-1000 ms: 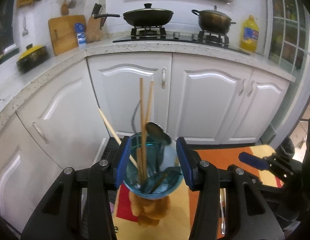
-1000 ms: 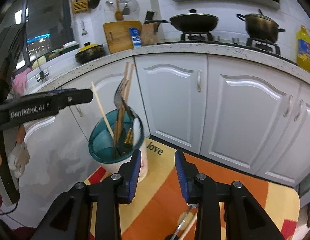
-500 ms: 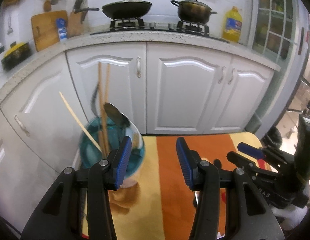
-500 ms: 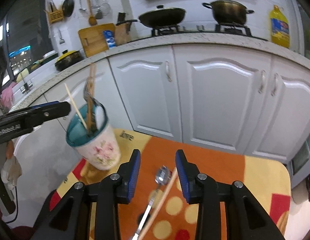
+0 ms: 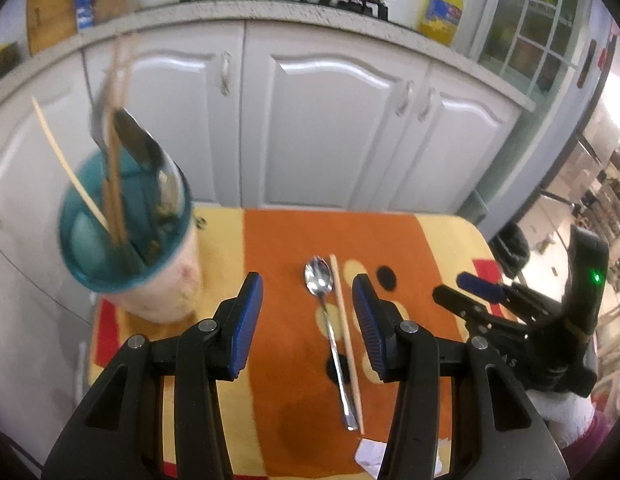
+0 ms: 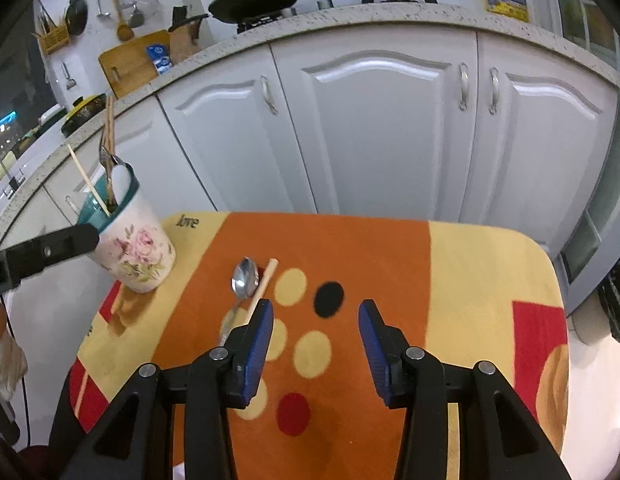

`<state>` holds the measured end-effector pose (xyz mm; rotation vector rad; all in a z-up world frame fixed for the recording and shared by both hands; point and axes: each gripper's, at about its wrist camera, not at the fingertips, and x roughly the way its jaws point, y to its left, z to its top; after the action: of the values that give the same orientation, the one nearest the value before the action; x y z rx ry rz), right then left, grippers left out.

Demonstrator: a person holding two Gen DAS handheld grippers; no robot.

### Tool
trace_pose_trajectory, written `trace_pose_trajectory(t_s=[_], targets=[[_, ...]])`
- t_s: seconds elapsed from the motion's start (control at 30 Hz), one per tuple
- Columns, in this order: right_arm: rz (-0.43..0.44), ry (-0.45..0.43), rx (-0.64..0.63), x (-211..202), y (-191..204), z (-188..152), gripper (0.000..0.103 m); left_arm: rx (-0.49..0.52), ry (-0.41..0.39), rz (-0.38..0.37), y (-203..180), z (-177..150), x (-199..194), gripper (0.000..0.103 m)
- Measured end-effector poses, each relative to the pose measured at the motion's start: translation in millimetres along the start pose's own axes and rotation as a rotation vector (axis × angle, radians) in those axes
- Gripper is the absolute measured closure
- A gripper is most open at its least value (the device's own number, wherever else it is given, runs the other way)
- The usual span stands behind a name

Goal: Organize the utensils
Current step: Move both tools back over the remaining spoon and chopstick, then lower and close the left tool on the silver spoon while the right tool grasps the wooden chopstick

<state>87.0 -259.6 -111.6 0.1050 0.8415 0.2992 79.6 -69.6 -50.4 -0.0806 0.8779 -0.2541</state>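
A floral utensil cup with a teal inside (image 5: 149, 264) (image 6: 135, 248) stands at the table's left, holding chopsticks, a fork and a spoon. A metal spoon (image 5: 330, 328) (image 6: 242, 280) and a wooden chopstick (image 5: 346, 340) (image 6: 263, 280) lie side by side on the orange cloth. My left gripper (image 5: 307, 320) is open and empty, right of the cup, with the spoon and chopstick showing between its fingers. My right gripper (image 6: 316, 344) is open and empty above the cloth, just right of the spoon and chopstick; it also shows in the left wrist view (image 5: 466, 292).
The small table (image 6: 490, 264) has an orange, yellow and red dotted cloth. White kitchen cabinets (image 6: 374, 128) stand close behind it. A crumpled white scrap (image 5: 370, 454) lies near the front edge.
My left gripper let go of the cup and moved right; the cup now stands at the left. Both views have tilted down to the spoon and chopstick on the cloth.
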Motion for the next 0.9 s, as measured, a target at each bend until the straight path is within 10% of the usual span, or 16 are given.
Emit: trace_pose_trajectory(t_s=[0.9], targets=[[0.012,0.076,0.014,23,2,-7,0.059,-0.06,0.105,-0.065,6,-16,33,0.057]])
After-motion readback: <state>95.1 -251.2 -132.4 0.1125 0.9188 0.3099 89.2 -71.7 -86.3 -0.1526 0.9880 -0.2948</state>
